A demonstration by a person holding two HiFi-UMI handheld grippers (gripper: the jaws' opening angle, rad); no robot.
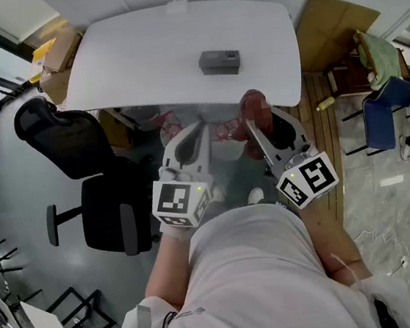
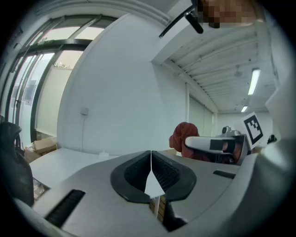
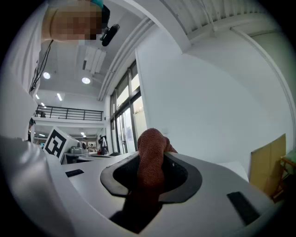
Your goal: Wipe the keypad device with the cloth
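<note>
The keypad device [image 1: 220,62] is sitting on the white desk [image 1: 134,55], a little toward the desk's right half and nearer its front edge than its far one. It is showing as a small, dark grey, box-shaped unit, wider than it is tall, with a slightly lighter panel on the face turned toward the person. Its keys are too small to make out. Nothing is touching it, and both grippers are hovering well apart from it, off the near edge of the desk.

The right gripper [image 1: 251,123] [image 3: 151,163] is holding the cloth [image 1: 254,107] [image 3: 150,143]. Its fingers are clamping together on a bunched fold of rust-red, coarsely woven fabric. The fold is rising above the fingers in a rounded hump, and the rest is hanging down below them in shadow. In the left gripper view the same cloth [image 2: 183,135] is showing as a red lump at the tip of the right gripper.

The left gripper [image 1: 201,127] [image 2: 151,163] is holding nothing: its ribbed black fingers [image 2: 167,174] are pressing together along a thin seam. Both grippers are pointing roughly level toward the desk, side by side, each carrying its marker cube close to the person's body.

A black office chair [image 1: 85,163] is standing on the floor to the left of the desk, and a flat sheet of cardboard [image 1: 337,22] is leaning at the desk's right.
</note>
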